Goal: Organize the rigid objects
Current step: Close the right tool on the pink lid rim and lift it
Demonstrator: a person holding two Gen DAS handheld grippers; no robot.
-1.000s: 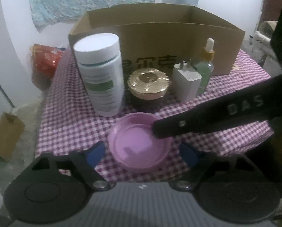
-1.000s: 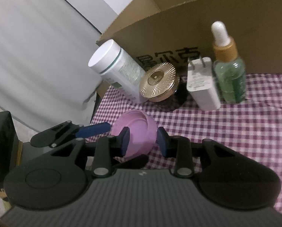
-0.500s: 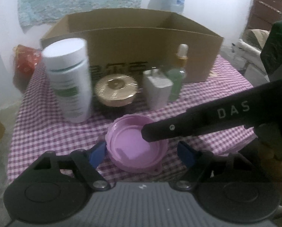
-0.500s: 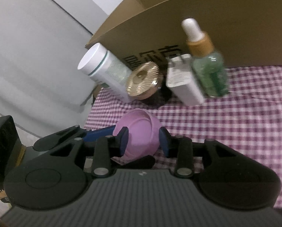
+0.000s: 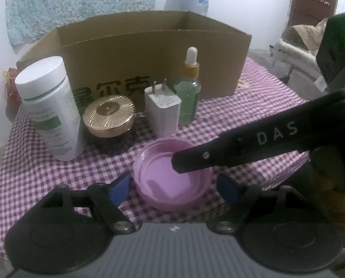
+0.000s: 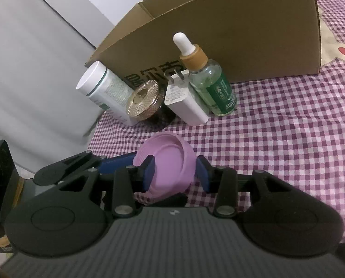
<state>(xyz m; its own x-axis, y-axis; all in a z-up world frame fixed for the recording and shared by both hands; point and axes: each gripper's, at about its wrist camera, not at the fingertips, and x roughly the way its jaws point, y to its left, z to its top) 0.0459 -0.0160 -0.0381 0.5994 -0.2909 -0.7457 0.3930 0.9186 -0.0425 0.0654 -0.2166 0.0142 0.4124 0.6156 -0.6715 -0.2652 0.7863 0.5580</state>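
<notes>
A pink lid (image 5: 172,180) lies hollow side up, slightly tilted, on the checked cloth near the table's front edge. My left gripper (image 5: 173,187) is open; its blue pads stand on either side of the lid without touching it. My right gripper (image 6: 175,173) straddles the lid's (image 6: 170,162) rim, one pad inside and one outside. Its jaws are opening, and a thin gap shows at the outer pad. In the left wrist view, the right gripper's black finger (image 5: 241,148) reaches over the lid. The left gripper's blue pad (image 6: 116,162) shows beside the lid.
Behind the lid stand a white bottle (image 5: 49,106), a gold-lidded jar (image 5: 108,118), a white charger (image 5: 163,111) and a green dropper bottle (image 5: 188,97), in a row before an open cardboard box (image 5: 149,53). Bare checked cloth (image 6: 288,127) lies to the right.
The right gripper's pads have drawn apart from the lid's rim. Both grippers have shifted sideways along the table with the lid between them. The left jaws keep the same width.
</notes>
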